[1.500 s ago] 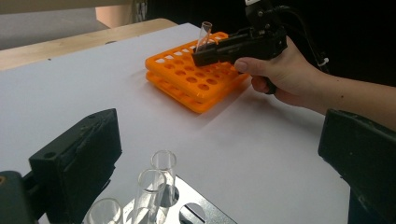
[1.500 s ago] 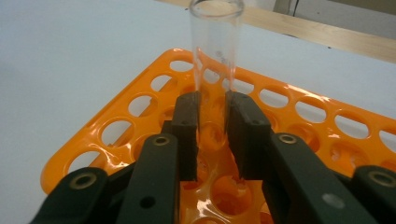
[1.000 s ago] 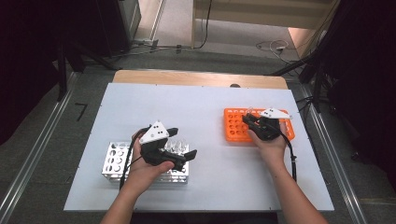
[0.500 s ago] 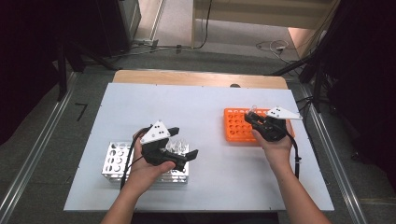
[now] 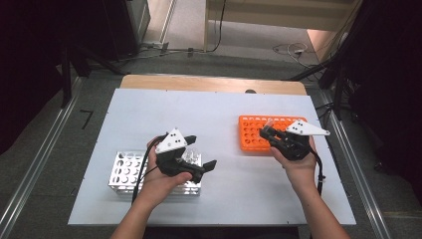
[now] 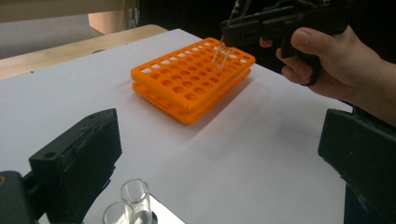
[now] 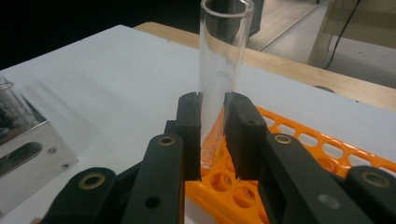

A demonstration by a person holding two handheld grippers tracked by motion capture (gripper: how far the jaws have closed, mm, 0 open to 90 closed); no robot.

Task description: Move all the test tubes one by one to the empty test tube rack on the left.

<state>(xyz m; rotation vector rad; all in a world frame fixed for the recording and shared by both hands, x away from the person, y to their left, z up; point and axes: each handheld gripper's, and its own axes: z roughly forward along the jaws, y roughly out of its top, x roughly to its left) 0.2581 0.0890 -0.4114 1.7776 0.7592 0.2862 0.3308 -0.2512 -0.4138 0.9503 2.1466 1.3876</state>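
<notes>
Over the orange rack [image 5: 271, 133] at the table's right, my right gripper [image 7: 212, 135] has its jaws clamped on a clear glass test tube [image 7: 223, 60], pads pressing its lower half, open mouth upward. From the left gripper view the tube [image 6: 221, 55] hangs tilted, its rounded bottom at or just above a hole near the rack's far edge; I cannot tell whether it is clear of the hole. My left gripper [image 5: 196, 167] hovers over the metal rack [image 5: 124, 172] at the table's left, jaws wide with nothing between them. Two more glass tubes [image 6: 135, 198] stand in that metal rack just below the left jaws. Progress, as I judge it: one tube in transit between racks, at least two parked in the metal one; every orange hole I can see is empty, so most of the work is left. Materials: tube thin-walled, glossy, faint printed markings, slippery-looking; orange rack moulded plastic, two-tiered, grid of round holes; metal rack bright, sheet-like, slotted sides; table [image 5: 209, 114] matte white with a bare wooden far edge.
</notes>
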